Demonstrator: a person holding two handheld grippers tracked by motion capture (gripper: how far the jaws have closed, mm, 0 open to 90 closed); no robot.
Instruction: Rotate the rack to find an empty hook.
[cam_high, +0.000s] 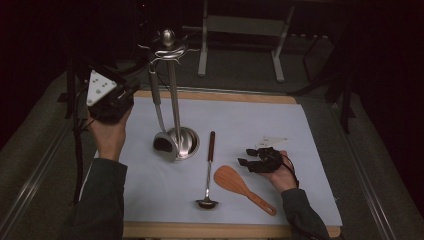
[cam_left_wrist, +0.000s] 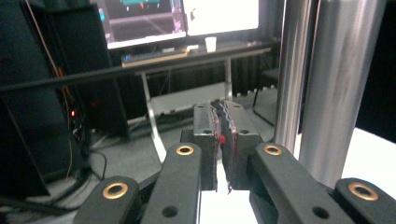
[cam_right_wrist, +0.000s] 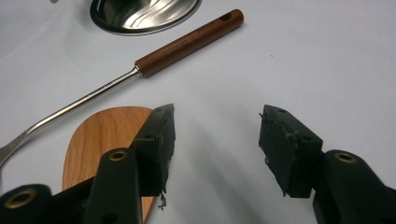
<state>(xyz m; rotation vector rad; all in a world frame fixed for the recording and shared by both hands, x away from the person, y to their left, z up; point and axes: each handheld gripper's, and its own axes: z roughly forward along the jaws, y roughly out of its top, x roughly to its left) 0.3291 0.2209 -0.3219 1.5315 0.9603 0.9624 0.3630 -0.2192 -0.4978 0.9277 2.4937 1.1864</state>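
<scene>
A steel utensil stand (cam_high: 174, 107) rises from a round base (cam_high: 189, 142) on the white mat. A steel ladle (cam_high: 158, 112) hangs from its top hook, bowl down by the base. My left gripper (cam_high: 131, 94) is held up just left of that ladle's handle; its pads (cam_left_wrist: 208, 135) stand a narrow gap apart with nothing between, and the stand's pole (cam_left_wrist: 345, 84) is close at right. A wood-handled ladle (cam_high: 210, 160) and a wooden spatula (cam_high: 239, 186) lie flat. My right gripper (cam_high: 245, 156) rests open on the mat beside the spatula (cam_right_wrist: 100, 135), jaws wide and empty (cam_right_wrist: 217, 123).
The white mat (cam_high: 280, 125) covers a wooden table whose front edge (cam_high: 200, 230) shows below. The wood-handled ladle (cam_right_wrist: 187, 44) lies between the stand's base (cam_right_wrist: 140, 14) and my right gripper. Behind the table stand a desk with monitors (cam_left_wrist: 154, 21) and metal frame legs (cam_high: 278, 55).
</scene>
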